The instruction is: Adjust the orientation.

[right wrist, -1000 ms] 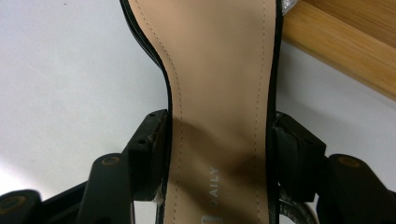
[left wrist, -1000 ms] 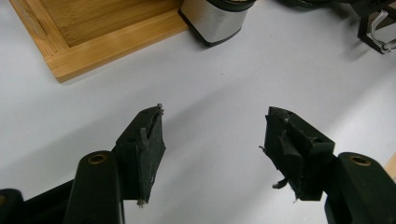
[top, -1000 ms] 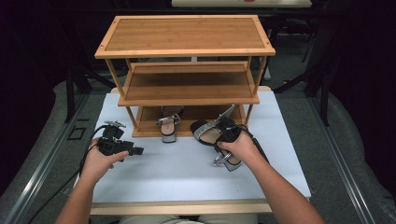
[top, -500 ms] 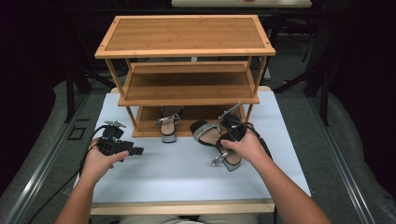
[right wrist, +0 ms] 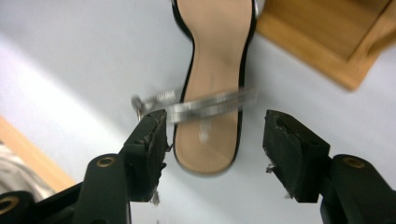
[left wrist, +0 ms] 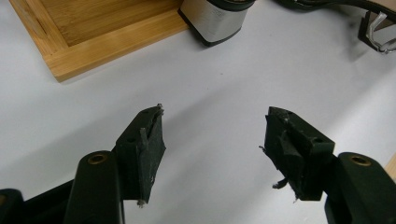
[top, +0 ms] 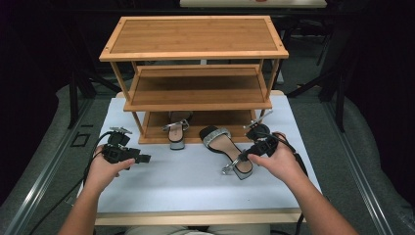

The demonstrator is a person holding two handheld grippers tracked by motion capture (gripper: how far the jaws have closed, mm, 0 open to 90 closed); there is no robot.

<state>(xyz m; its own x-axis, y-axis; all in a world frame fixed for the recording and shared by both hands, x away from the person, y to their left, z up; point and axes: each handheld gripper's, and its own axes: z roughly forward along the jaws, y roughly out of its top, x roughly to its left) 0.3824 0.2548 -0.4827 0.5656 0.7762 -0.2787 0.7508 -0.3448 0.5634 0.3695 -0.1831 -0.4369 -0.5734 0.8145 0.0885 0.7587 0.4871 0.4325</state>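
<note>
A black sandal [top: 221,145] with a tan insole and a silver strap lies on the white table top [top: 195,183], toe toward the wooden shoe rack [top: 195,54]. My right gripper [top: 243,156] hovers just right of its heel. The jaws have just been closing a little but stand open. In the right gripper view my right gripper [right wrist: 215,140] has the heel end of this sandal [right wrist: 212,60] below the gap, untouched. A second sandal [top: 176,132] rests on the rack's bottom shelf, silver heel outward. My left gripper [top: 143,158] stands open over bare table, as the left gripper view shows [left wrist: 212,140].
The rack's base corner [left wrist: 93,46] and the second sandal's silver heel [left wrist: 215,18] lie ahead of the left jaws. The rack's two upper shelves are bare. The table's wooden front edge [top: 195,217] runs near the person's forearms. Dark floor surrounds the table.
My right hand has drawn back to the right and upward, off the sandal, so that the whole insole shows. The left hand and its gripper have kept still.
</note>
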